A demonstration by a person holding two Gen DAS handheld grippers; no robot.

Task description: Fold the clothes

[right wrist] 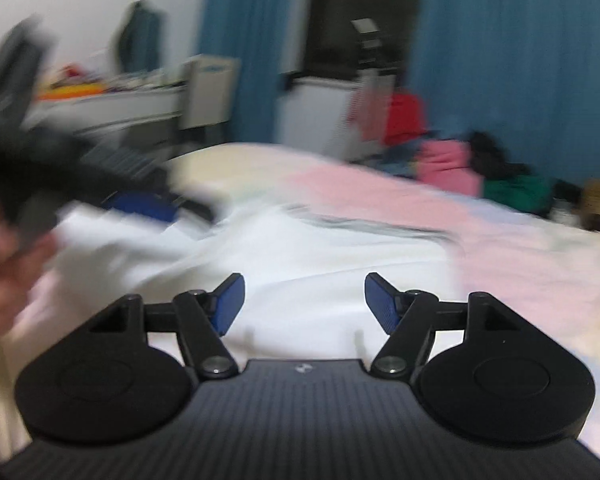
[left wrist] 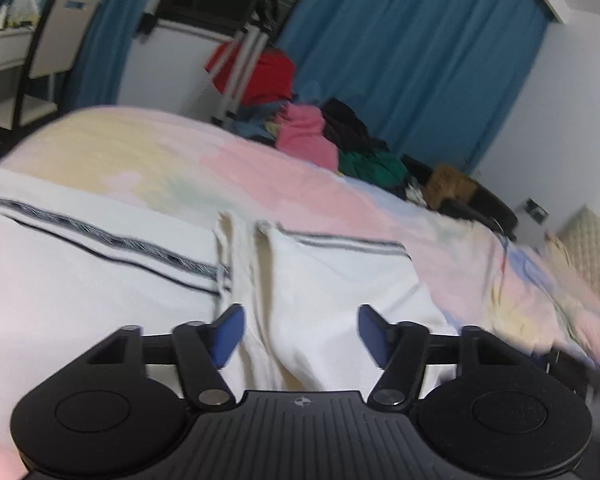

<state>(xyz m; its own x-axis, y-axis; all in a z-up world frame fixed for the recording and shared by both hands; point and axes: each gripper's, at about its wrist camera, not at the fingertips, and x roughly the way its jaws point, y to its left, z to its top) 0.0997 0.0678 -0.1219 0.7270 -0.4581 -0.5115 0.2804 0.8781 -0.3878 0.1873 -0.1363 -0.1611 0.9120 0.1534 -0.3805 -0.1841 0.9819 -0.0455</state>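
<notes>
White garment with dark stripes lies spread on the bed, covering the near part of the pastel patchwork cover. Stripe band runs across it toward the bed's middle. A vertical fold or seam shows at its centre, directly ahead of the left gripper.

Left gripper: jaws spread, blue pads apart, garment below and between them; pads not seen pressing on the cloth. Nothing pinched.

Right gripper: jaws spread wide, nothing between the pads. White garment lies under and ahead of it. View heavily blurred.

In the right wrist view, the left gripper appears at the left, blurred, over the garment's left part; a hand shows at the frame's left edge. Whether the pads touch the cloth there, cannot tell.

Far edge of bed: heap of clothes – pink, black, green, some blue pieces – piled loose, touching one another. A brown item sits just beside the heap toward the far right corner; kind unclear.

Containers: none identifiable on the bed. The heap sits directly on the cover.

Beyond the bed: blue curtains, a red item hung on a pale frame, a chair at a desk on the left.
</notes>
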